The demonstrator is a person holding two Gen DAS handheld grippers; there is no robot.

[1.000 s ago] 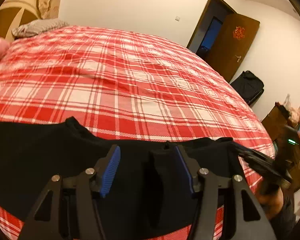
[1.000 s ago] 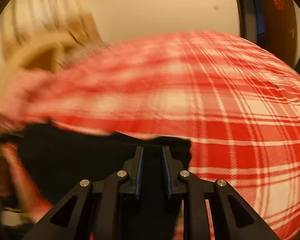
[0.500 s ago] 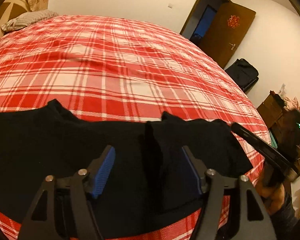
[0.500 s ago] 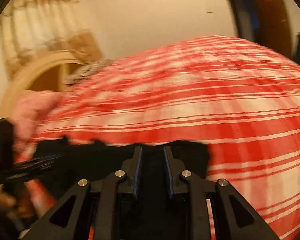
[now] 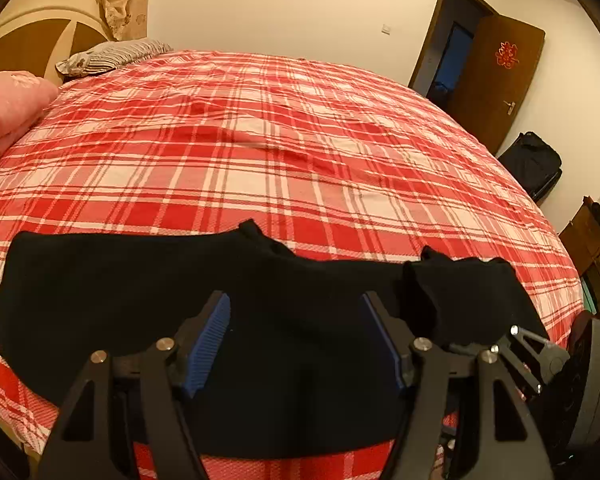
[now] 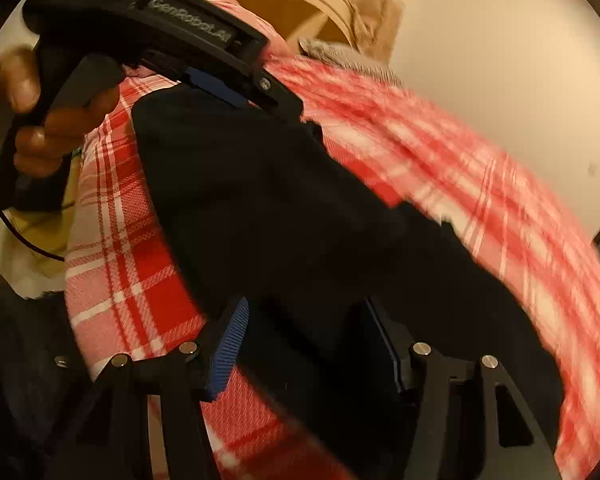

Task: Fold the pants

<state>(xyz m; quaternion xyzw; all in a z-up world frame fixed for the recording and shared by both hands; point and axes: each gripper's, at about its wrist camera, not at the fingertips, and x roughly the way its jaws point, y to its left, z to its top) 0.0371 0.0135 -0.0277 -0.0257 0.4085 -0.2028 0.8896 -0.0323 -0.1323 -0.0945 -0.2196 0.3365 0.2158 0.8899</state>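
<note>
both grippers hang low over the black pants (image 5: 148,288), which lie in a long strip along the near edge of the red plaid bed (image 5: 260,152). the left gripper (image 5: 300,340) points straight across the bed, jaws wide and holding nothing. the right gripper (image 6: 312,344) is tilted, jaws also spread wide over the dark cloth. only the right wrist view shows the person's hand (image 6: 40,120) wrapped round the left gripper's handle; only the left view shows the open door (image 5: 496,80).
</note>
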